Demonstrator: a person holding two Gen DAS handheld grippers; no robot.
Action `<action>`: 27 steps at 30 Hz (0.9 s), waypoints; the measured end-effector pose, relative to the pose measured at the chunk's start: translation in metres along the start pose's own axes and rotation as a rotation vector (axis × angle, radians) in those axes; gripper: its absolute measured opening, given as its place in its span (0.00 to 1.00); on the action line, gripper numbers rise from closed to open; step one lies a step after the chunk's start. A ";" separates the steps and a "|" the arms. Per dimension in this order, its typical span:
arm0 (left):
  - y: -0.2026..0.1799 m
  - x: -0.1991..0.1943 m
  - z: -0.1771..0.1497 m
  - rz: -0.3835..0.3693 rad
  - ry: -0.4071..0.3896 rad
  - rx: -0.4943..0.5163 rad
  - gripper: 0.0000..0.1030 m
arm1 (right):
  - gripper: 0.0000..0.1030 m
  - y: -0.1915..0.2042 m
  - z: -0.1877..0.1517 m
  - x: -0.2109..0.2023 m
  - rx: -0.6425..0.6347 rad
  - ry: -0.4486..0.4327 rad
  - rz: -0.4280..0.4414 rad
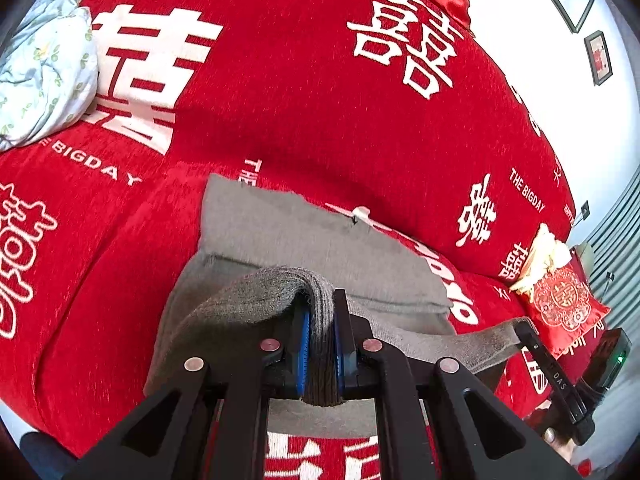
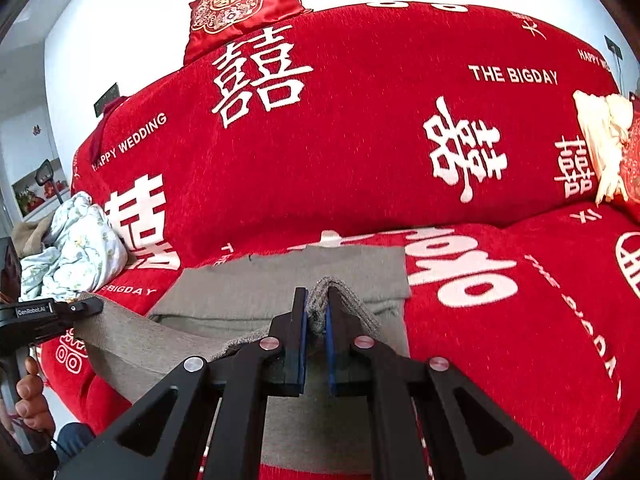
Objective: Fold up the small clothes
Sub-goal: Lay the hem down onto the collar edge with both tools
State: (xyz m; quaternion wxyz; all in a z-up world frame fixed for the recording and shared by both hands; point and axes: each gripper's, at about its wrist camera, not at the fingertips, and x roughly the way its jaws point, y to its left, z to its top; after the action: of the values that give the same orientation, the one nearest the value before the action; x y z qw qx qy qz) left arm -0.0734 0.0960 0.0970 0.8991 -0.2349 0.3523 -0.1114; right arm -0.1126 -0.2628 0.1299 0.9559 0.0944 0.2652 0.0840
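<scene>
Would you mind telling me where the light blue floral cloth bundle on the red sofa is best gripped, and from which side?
Grip the light blue floral cloth bundle by a raised fold on its upper right side, coming from above. It lies crumpled against the red sofa backrest, so its flat edges are hidden and only loose ridges show.

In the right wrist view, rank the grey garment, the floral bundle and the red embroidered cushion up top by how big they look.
1. Grey garment, though nearest the camera.
2. Floral bundle.
3. Red embroidered cushion, similar in size, so unsure.

garment (image 1: pixel 304 240): grey matt knit | sofa cover (image 1: pixel 304 112): red chenille-like cloth | cushion (image 2: pixel 240 4): glossy satin
</scene>
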 end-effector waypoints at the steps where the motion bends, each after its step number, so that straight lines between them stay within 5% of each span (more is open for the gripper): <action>1: 0.000 0.001 0.003 -0.001 -0.001 -0.001 0.11 | 0.08 0.001 0.003 0.002 -0.005 -0.002 -0.001; 27: 0.008 0.033 0.079 0.043 -0.005 -0.035 0.11 | 0.08 0.013 0.072 0.061 -0.024 -0.009 -0.038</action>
State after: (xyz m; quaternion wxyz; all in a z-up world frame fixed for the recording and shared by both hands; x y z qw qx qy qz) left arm 0.0048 0.1184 0.1241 0.8979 -0.2433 0.3569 -0.0850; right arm -0.0252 -0.2468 0.1638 0.9596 0.0782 0.2614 0.0686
